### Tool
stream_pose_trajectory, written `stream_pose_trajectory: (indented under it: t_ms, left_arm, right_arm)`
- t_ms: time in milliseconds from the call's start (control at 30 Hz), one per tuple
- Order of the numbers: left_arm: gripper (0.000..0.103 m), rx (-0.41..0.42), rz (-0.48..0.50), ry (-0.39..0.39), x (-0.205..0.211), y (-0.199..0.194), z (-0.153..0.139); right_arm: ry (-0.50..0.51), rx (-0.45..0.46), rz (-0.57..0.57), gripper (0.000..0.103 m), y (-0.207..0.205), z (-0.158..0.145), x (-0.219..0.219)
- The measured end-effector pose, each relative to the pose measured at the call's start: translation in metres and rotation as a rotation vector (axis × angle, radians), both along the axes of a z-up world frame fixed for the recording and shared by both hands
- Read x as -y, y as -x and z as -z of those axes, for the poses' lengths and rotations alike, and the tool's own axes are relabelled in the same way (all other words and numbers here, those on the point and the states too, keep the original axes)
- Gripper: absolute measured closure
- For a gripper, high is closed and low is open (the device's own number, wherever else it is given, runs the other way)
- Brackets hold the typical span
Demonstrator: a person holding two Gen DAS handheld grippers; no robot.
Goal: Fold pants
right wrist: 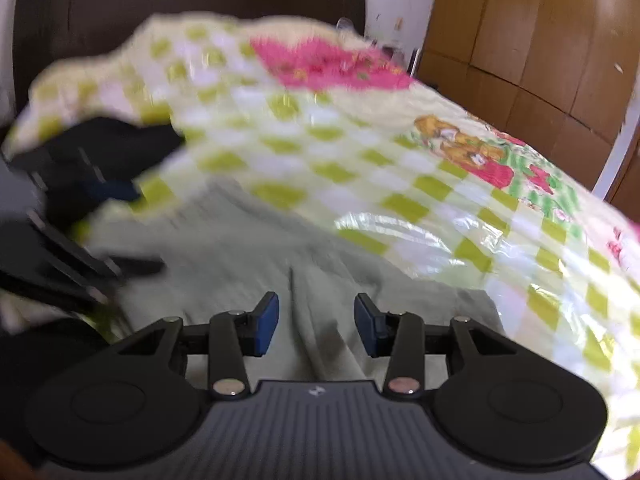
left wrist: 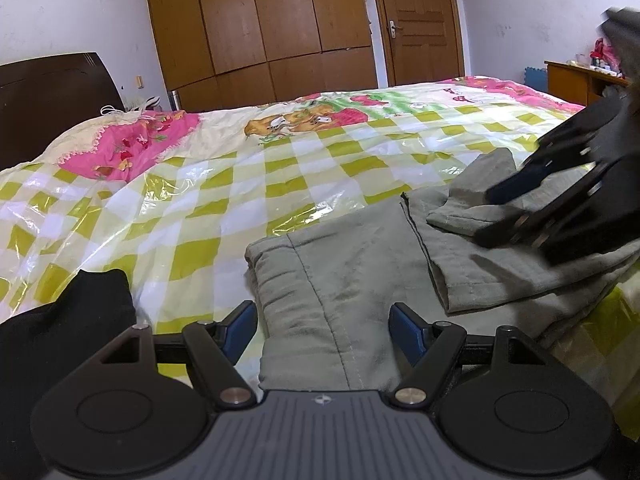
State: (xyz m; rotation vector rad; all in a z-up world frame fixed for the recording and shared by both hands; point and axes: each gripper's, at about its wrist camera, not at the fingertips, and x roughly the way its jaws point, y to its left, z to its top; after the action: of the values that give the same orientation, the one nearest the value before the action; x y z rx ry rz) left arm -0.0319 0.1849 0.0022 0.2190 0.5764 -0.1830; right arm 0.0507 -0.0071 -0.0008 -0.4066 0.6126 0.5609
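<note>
Grey-green pants (left wrist: 344,264) lie folded on the checked bed cover (left wrist: 240,184), one layer doubled over another at the right. My left gripper (left wrist: 324,334) is open wide and low over the near folded edge, with the cloth lying between its blue pads (left wrist: 240,332) and not pinched. My right gripper (left wrist: 486,216) hovers over the upper flap at the right. In the blurred right wrist view, that right gripper (right wrist: 316,328) stands partly open above a ridge in the pants (right wrist: 240,248), its pads clear of the cloth. The left gripper (right wrist: 144,230) shows at the left edge.
A black garment (left wrist: 80,320) lies on the bed at the near left. A pink pillow (left wrist: 132,148) and a dark headboard (left wrist: 52,92) are at the far left. Beyond the bed are a wooden wardrobe (left wrist: 260,20) and a door (left wrist: 420,20), with a small desk (left wrist: 576,80) at the right.
</note>
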Motion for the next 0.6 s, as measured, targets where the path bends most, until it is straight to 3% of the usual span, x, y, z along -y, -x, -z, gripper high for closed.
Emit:
stream_pose_trajectory:
  t_ms: [67,100,133,167,233,367,433,533,600]
  left_arm:
    - [0.018,0.004,-0.006,0.001,-0.001,0.001,-0.001]
    - [0.018,0.006,-0.009,0.003,-0.002,0.002,-0.001]
    - [0.018,0.006,-0.012,0.006,-0.004,0.002,-0.002]
    - [0.018,0.005,-0.015,0.008,-0.005,0.003,-0.002]
    - [0.018,0.002,-0.018,0.008,-0.007,0.003,-0.002]
    - [0.018,-0.001,-0.018,0.000,-0.008,0.003,-0.002]
    - [0.018,-0.002,-0.020,-0.006,-0.007,0.004,-0.002]
    - [0.018,-0.004,-0.025,-0.008,-0.006,0.006,-0.002]
    - [0.018,-0.003,-0.026,-0.010,-0.007,0.006,-0.003]
  right_arm:
    - [0.049,-0.011,-0.021,0.063,-0.008,0.012,-0.010]
    - [0.079,-0.015,-0.018,0.071,-0.012,0.017,-0.015]
    - [0.091,-0.031,-0.008,0.094,-0.018,0.020,-0.017]
    - [0.076,-0.053,0.007,0.102,-0.022,0.020,-0.015]
    - [-0.003,-0.071,0.056,0.101,-0.024,0.009,-0.006]
    - [-0.075,0.049,0.017,0.101,0.005,-0.019,-0.002]
    - [-0.063,0.068,-0.058,0.101,0.021,-0.016,-0.009]
    - [0.072,0.079,-0.141,0.098,0.036,0.013,-0.027]
    - [0.112,0.040,-0.161,0.097,0.038,0.028,-0.030]
